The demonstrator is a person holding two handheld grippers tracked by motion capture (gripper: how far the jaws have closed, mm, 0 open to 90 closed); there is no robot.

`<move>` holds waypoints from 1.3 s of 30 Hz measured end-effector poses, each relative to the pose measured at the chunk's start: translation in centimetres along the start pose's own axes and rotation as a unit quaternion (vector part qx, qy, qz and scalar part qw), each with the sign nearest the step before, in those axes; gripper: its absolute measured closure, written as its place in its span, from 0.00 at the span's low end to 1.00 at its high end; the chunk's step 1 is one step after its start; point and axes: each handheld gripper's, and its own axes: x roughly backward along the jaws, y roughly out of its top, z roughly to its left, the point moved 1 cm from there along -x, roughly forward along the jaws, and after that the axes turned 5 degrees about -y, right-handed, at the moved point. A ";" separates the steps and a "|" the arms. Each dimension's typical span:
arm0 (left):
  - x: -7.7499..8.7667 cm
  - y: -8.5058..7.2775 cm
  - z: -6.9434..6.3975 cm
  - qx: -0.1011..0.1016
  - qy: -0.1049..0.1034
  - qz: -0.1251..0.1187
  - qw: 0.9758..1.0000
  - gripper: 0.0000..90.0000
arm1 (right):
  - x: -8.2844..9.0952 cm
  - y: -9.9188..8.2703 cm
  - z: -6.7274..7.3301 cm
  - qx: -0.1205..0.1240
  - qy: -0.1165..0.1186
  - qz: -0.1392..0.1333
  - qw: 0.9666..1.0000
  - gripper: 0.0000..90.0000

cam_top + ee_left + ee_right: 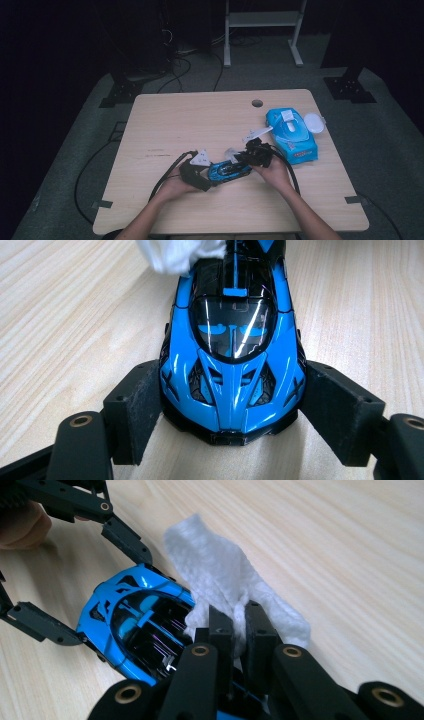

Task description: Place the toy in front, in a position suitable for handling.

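Gripping toy car [232, 360] nose between left fingers [132, 407] | right fingers [220, 630] pinching wipe [225, 580]

Black two-jaw left gripper [212, 181], brass-ringed pivots, grey three-cornered plate, black trailing cables, bare forearms

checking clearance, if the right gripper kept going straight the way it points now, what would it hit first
Most likely the blue toy car: the right gripper, fingers shut on a white wipe, already sits over its rear, though depth is unclear.
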 end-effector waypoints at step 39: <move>0.0 0.0 0.0 -0.001 -0.001 0.000 1.000 0.29 | 6.9 -4.6 -1.1 0.002 -0.002 0.010 1.000 0.93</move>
